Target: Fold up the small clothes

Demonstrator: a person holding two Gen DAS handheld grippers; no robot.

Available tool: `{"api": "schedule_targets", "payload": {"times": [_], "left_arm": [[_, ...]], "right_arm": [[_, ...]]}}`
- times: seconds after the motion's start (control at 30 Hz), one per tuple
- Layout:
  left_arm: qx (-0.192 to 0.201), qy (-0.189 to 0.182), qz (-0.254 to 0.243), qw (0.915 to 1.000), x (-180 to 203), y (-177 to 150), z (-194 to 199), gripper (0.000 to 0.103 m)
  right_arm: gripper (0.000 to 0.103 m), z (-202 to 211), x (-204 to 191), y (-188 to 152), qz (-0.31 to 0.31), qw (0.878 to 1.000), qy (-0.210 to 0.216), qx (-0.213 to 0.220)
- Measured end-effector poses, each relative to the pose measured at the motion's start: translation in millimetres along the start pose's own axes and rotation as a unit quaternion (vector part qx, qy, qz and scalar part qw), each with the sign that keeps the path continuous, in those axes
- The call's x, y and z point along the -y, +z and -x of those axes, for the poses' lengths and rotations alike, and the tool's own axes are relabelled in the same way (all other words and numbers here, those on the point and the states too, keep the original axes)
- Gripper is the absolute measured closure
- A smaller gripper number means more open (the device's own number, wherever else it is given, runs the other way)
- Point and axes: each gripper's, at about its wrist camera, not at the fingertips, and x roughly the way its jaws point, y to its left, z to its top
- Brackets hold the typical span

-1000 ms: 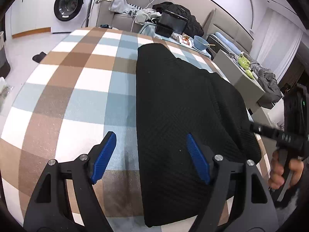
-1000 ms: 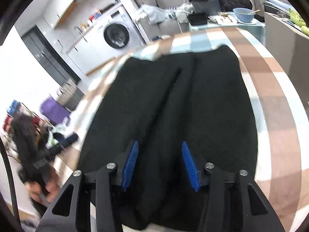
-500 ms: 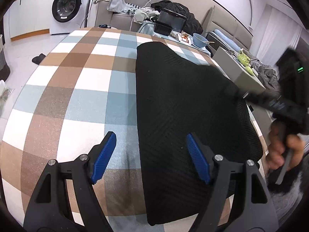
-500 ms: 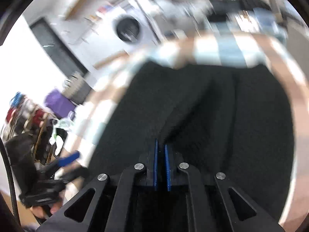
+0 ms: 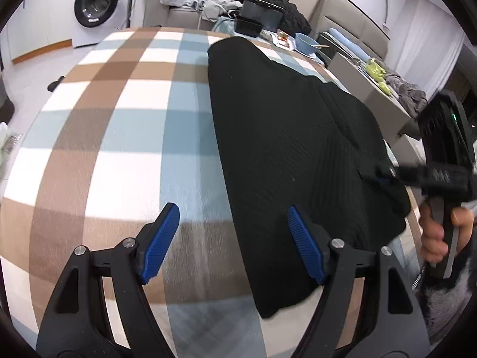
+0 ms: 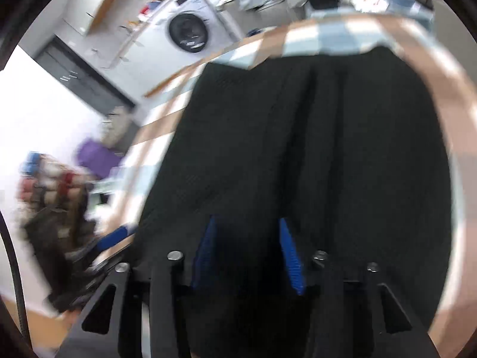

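**A:** Where was the garment?

**B:** A black ribbed knit garment [image 5: 286, 137] lay flat on a counter covered by a cloth [image 5: 125, 137] checked in brown, pale blue and white. In the left wrist view it ran from the upper centre of the frame down to the lower right, one long edge straight. In the right wrist view [image 6: 313, 149] it filled the middle of the frame, with lengthwise creases running up from the bottom.

**A:** And the tongs?

**B:** The left tongs [image 5: 234, 243] stood wide apart at the bottom of their own frame, gripping nothing; one blue pad was over bare cloth, the other over the garment's near edge. The right tongs [image 6: 247, 253] had just been opening, and their blue pads were partly apart with dark knit showing between them. The pads did not press on it. That view was blurred.

**A:** Was a person visible?

**B:** A hand [image 5: 438, 232] at the right edge of the left view held the right tool's handle, its tip over the garment's right side.

**A:** Anything beyond the counter?

**B:** A white washing machine [image 5: 98, 3] at upper left, and a blue bowl [image 5: 307, 43] at upper centre.
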Motion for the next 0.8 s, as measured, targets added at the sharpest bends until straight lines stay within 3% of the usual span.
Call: {"api": "schedule_targets", "payload": {"times": [0.1, 0.2, 0.23, 0.27, 0.4, 0.47, 0.53, 0.57, 0.7, 0.8], "left_arm": [[-0.008, -0.01, -0.001, 0.9999, -2, -7, 2, 0.03], [-0.012, -0.01, -0.004, 0.9999, -3, -12, 3, 0.03], [-0.014, -0.006, -0.004, 0.9999, -4, -13, 3, 0.03], [-0.015, -0.004, -0.004, 0.9999, -4, -13, 3, 0.03], [-0.009, 0.001, -0.006, 0.9999, -4, -13, 6, 0.03], [-0.009, -0.001, -0.01, 0.9999, -3, -12, 7, 0.03], [-0.011, -0.007, -0.009, 0.9999, 0, -13, 8, 0.03], [-0.012, -0.01, -0.012, 0.9998, 2, -13, 9, 0.03], [-0.016, -0.033, -0.054, 0.9978, 22, -19, 11, 0.03], [-0.036, -0.01, -0.092, 0.9951, 34, -26, 5, 0.03]], "right_arm": [[0.056, 5, 1, -26, 0.003, 0.999, 0.049, -0.023], [0.059, 11, -9, -45, 0.039, 0.998, 0.038, -0.011], [0.081, 13, -16, -44, 0.059, 0.998, 0.033, 0.001], [0.092, 13, -16, -44, 0.059, 0.998, 0.033, 0.001], [0.092, 43, -39, -40, 0.113, 0.992, 0.055, 0.035], [0.092, 43, -40, -42, 0.121, 0.992, 0.026, 0.025], [0.091, 27, -32, -45, 0.124, 0.992, -0.037, -0.008], [0.09, 20, -27, -46, 0.118, 0.992, -0.044, -0.018], [0.078, 11, -16, -45, 0.097, 0.994, -0.034, -0.023], [0.077, 11, -5, -43, 0.091, 0.995, -0.026, -0.026]]}}
